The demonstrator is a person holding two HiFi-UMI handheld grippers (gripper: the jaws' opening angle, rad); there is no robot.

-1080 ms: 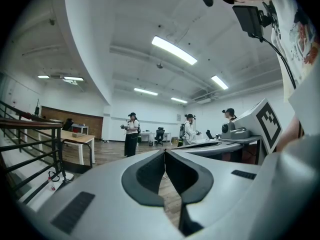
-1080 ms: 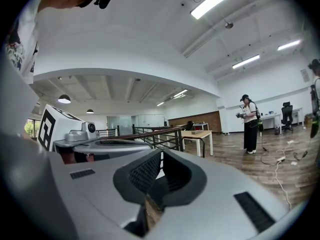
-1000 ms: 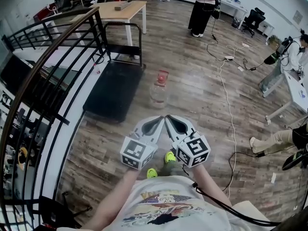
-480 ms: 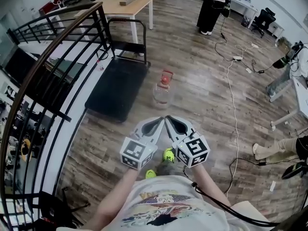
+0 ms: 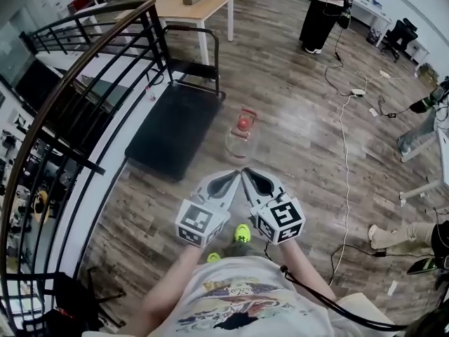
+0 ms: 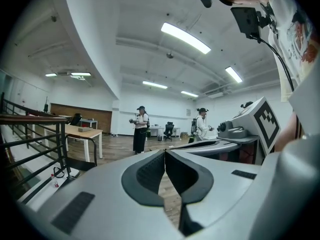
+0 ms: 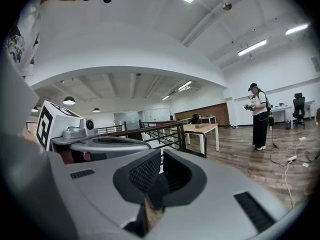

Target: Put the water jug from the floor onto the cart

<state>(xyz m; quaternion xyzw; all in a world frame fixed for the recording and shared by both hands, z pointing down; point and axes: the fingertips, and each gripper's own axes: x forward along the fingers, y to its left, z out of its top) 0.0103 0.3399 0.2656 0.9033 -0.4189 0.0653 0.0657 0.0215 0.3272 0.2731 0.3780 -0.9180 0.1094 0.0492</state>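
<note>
Okay, both grippers sit low in the head view, side by side with tips nearly touching: left gripper (image 5: 224, 182) has its jaws pressed together on nothing, and right gripper (image 5: 257, 182) likewise, pads together and empty. The water jug (image 5: 240, 138) stands upright on the wood floor at 12 o'clock of the grippers, near but not touched. The cart (image 5: 170, 128) lies at 10 o'clock of the jug, its dark deck just beside the jug and its handle (image 5: 199, 47) at the far 12 o'clock end. The lift has not started. Risks, as judgement: the jaws must open before contact, and going in closed would just shove or tip the jug. The body looks clear, round and smooth, so a two-sided squeeze could slip, worse if it is full; the fill level is not readable. Uneven force from the two sides could tilt it mid-lift. If the cart rolls freely, it could move when the jug lands near the deck edge. The railing (image 5: 78, 83) at 9 o'clock crowds the left elbow, and the floor cable (image 5: 343, 161) at 3 o'clock is a trip hazard.
</note>
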